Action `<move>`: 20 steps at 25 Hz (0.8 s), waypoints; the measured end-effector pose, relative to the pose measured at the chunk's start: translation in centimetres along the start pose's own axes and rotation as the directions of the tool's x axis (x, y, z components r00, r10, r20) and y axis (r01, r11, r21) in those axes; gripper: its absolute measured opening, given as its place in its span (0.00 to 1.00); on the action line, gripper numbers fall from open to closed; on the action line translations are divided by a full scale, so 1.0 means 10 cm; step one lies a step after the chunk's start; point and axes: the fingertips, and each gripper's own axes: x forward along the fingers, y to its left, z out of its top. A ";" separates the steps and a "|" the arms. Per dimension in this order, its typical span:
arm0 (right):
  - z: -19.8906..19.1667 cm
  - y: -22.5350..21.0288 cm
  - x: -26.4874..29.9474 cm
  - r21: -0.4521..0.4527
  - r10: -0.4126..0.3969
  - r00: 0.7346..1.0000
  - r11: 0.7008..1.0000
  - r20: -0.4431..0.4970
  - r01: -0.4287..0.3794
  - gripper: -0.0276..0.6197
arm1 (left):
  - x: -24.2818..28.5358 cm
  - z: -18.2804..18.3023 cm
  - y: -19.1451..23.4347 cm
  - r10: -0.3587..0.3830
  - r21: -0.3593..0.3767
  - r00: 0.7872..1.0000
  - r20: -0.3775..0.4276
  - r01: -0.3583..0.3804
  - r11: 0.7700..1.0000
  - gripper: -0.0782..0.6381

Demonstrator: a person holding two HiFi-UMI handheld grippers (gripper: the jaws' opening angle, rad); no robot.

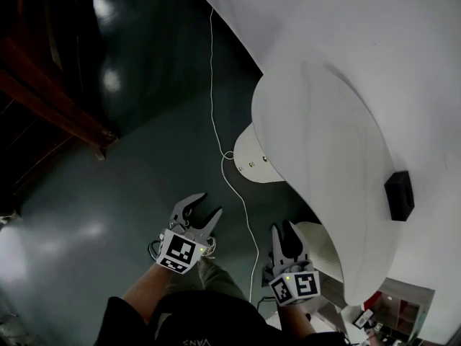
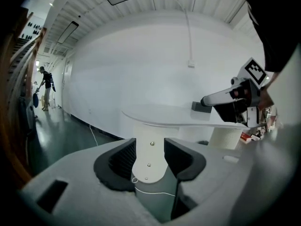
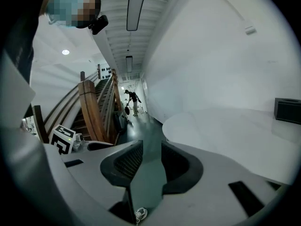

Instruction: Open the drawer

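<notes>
Head view: left gripper (image 1: pixel 207 204), right gripper (image 1: pixel 282 229); jaws apart, empty;
Ahead of left jaws: white rounded screwed panel (image 2: pixel 149 157);
Advice: approach squarely; grip only a firm edge

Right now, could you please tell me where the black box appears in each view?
Head view: the black box is at the right, on the far edge of the white table.
Left gripper view: the box is right of centre, on the table.
Right gripper view: the box is at the far right edge, on the table.
Shared landmark: the white table.
</notes>
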 end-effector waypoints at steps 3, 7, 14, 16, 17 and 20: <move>-0.04 -0.02 0.19 0.007 -0.011 1.000 1.000 -0.021 0.011 0.23 | 0.29 -0.04 0.08 -0.047 0.000 0.999 0.005 0.047 0.999 0.37; -0.14 -0.02 0.42 0.031 -0.034 0.999 0.999 -0.040 0.035 0.23 | 0.67 -0.26 0.13 -0.120 -0.028 0.993 -0.007 0.120 0.992 0.37; -0.34 -0.11 0.69 0.060 -0.073 0.995 0.995 -0.070 0.077 0.23 | 1.25 -0.53 0.19 -0.221 -0.001 0.975 -0.001 0.221 0.975 0.37; -0.40 -0.14 0.75 0.061 -0.076 0.994 0.995 -0.080 0.081 0.23 | 1.39 -0.62 0.20 -0.248 0.012 0.969 -0.002 0.248 0.969 0.37; -0.43 -0.16 0.77 0.062 -0.080 0.993 0.994 -0.084 0.085 0.23 | 1.46 -0.66 0.19 -0.262 0.021 0.965 -0.005 0.262 0.965 0.37; -0.45 -0.22 0.87 0.067 -0.094 0.993 0.993 -0.078 0.100 0.23 | 1.65 -0.75 0.16 -0.310 0.056 0.951 -0.012 0.310 0.949 0.37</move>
